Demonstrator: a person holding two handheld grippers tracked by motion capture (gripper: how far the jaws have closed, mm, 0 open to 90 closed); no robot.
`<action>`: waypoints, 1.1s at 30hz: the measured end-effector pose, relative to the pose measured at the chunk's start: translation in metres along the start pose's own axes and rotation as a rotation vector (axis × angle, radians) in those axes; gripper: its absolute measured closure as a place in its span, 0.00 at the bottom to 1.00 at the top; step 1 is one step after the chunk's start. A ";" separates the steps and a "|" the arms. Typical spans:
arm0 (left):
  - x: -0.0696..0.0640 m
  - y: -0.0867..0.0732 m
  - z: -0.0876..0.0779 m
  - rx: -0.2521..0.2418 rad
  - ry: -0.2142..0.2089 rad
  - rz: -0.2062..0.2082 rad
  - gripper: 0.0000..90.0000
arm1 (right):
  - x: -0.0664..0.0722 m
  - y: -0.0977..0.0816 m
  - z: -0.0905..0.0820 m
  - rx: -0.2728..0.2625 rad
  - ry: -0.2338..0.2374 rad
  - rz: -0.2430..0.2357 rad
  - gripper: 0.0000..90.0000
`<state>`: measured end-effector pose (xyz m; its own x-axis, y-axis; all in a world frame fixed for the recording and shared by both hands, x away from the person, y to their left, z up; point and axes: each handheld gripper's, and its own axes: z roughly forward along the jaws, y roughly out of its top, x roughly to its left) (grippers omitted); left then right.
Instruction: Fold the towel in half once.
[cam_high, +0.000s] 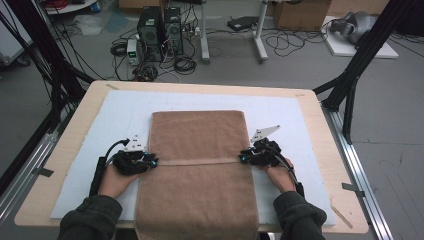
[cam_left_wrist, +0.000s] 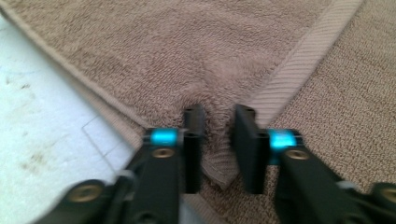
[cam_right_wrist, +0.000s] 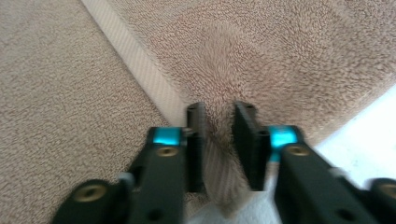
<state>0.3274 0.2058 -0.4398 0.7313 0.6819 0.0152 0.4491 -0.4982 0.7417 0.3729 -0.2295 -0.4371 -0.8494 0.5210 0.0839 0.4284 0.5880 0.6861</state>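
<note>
Pinching the brown towel (cam_high: 197, 150), lying folded on the white mat (cam_high: 290, 112): left gripper (cam_high: 148, 161) clamping its left corner, right gripper (cam_high: 243, 157) clamping its right. Keeping both level, hem straight, edges aligned.

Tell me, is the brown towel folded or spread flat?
Folded: the towel shows its hem band lying across the middle, one layer over another.

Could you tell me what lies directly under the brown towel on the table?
A white mat shows around the brown towel, resting on the wooden table. Whatever lies beneath the towel's middle is covered.
</note>
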 end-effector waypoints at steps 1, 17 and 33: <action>0.000 0.001 0.000 0.002 0.003 -0.003 0.93 | 0.001 0.000 0.000 0.003 0.001 -0.001 0.92; -0.003 0.012 -0.048 -0.116 0.023 -0.004 0.95 | 0.019 0.023 -0.036 -0.078 0.047 -0.046 0.95; -0.088 -0.041 -0.120 -0.133 -0.046 0.074 0.95 | 0.112 -0.015 -0.092 -0.114 0.156 -0.172 0.94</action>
<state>0.1832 0.2307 -0.3909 0.7843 0.6188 0.0447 0.3231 -0.4688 0.8221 0.2432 -0.2374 -0.3714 -0.9478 0.3126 0.0631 0.2434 0.5815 0.7763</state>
